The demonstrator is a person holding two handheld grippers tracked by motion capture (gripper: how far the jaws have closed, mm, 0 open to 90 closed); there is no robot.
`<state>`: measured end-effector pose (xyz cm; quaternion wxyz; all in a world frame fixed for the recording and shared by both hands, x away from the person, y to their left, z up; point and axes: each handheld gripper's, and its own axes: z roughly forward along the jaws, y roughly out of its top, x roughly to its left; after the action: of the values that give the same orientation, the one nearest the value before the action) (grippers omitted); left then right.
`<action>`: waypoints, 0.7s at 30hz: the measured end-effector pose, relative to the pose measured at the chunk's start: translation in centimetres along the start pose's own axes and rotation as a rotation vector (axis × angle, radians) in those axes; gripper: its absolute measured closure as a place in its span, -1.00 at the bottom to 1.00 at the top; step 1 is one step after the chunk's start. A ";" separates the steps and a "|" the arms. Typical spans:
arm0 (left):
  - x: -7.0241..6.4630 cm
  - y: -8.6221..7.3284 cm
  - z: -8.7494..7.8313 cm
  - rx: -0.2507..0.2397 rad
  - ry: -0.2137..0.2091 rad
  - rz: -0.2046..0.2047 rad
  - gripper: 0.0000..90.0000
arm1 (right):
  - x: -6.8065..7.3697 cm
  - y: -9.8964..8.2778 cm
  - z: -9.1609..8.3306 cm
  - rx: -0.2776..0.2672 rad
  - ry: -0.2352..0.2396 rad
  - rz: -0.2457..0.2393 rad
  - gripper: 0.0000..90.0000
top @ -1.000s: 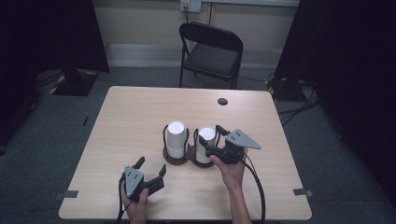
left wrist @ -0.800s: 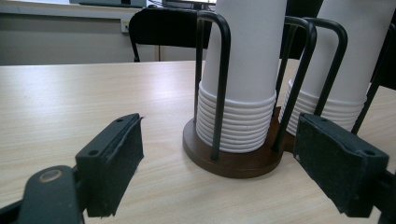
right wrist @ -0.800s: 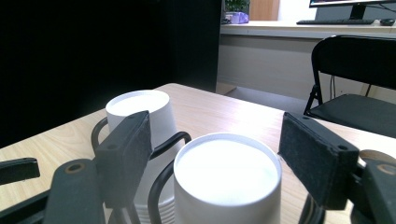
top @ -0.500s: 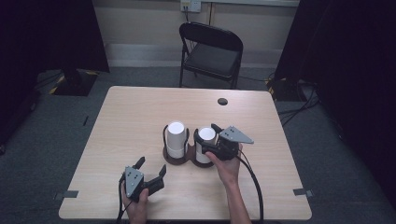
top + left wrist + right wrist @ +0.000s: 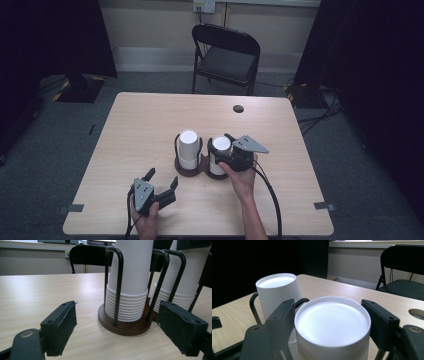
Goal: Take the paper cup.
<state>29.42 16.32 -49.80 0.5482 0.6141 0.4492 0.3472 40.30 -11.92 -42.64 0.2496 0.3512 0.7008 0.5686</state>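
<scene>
Between the right tool's (image 5: 332, 320) jaws, seemingly touching: cup stack (image 5: 332, 327).

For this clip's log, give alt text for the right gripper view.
The right gripper straddles the top of an upside-down stack of white paper cups, jaws either side. A second cup stack stands behind in black wire, on a wooden table.

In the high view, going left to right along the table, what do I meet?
Left tool → left cup stack → right cup stack → right tool around it, with its grey plate rightmost.

Two upside-down white cup stacks (image 5: 188, 148) (image 5: 219, 154) stand upright in a dark holder (image 5: 190, 169).
</scene>
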 end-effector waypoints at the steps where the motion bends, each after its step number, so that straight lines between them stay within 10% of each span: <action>1: 0.0 0.0 0.0 -0.001 0.001 0.001 -0.65 | 0.0 0.0 0.0 0.000 -0.001 -0.002 -0.34; 21: -0.1 0.1 0.2 0.021 -0.024 0.019 -0.63 | -0.2 0.3 -0.2 0.007 -0.026 -0.005 -0.23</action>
<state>29.60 16.15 -49.75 0.5438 0.6281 0.4404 0.3402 40.31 -12.16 -42.27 0.2587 0.3575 0.7006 0.5608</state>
